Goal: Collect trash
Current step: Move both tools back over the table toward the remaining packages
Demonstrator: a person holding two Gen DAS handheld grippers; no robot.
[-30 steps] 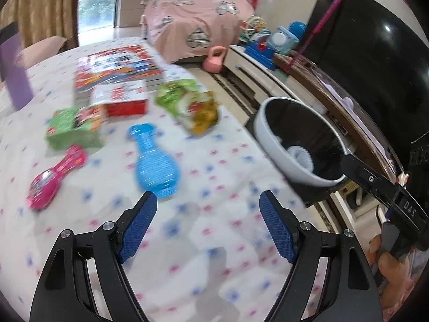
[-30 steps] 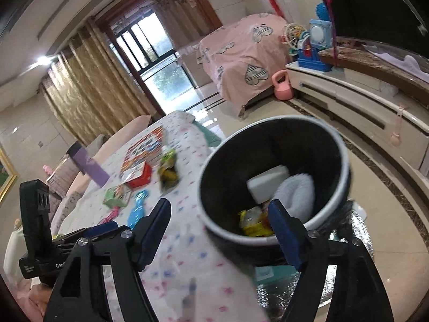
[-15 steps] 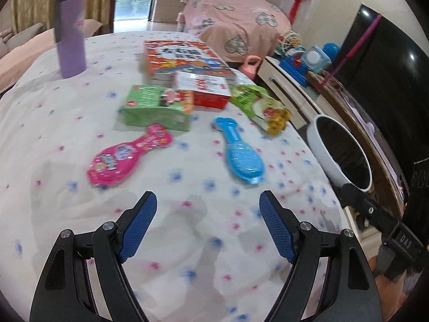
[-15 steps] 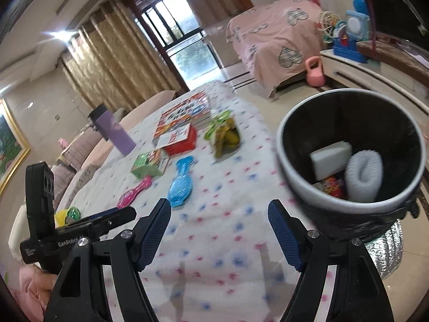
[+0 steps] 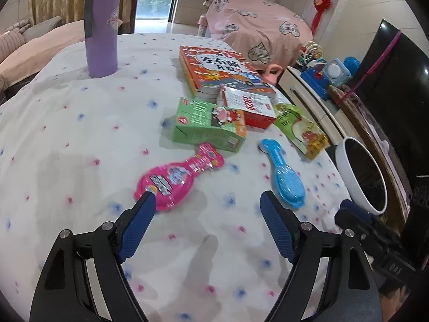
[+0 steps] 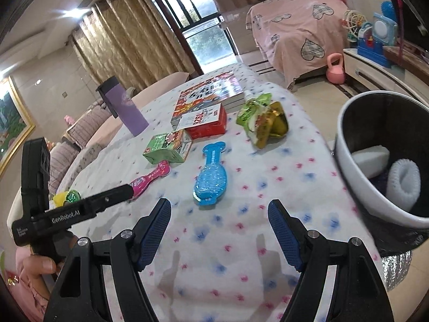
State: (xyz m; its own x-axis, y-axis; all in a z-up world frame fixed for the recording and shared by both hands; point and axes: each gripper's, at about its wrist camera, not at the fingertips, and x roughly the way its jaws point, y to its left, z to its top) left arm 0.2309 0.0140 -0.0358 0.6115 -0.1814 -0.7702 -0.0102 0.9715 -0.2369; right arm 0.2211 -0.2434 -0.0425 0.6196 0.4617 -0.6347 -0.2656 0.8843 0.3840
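My left gripper [image 5: 206, 201] is open and empty, low over the tablecloth, its left fingertip at the pink blister pack [image 5: 177, 177]. A blue blister pack [image 5: 285, 178] lies just right of it. My right gripper [image 6: 218, 209] is open and empty, just short of the blue pack [image 6: 210, 178]. A green carton [image 5: 209, 126], a red box [image 5: 250, 106] and a green-yellow snack bag [image 5: 303, 130] lie farther back. The white bin [image 6: 348, 166] with a black liner holds a white sponge [image 6: 371, 159] and a white roll; it stands at the table's right edge.
A purple tumbler [image 5: 100, 26] stands at the far left of the table. A stack of books [image 5: 218, 68] lies behind the red box. A pink-covered sofa [image 5: 257, 35] and a low TV cabinet [image 5: 316, 99] stand beyond the table. The left gripper's body [image 6: 69, 214] crosses the right wrist view.
My left gripper has swung left, away from the bin, and come down by the pink pack. My right gripper has swung from over the bin back above the table toward the blue pack.
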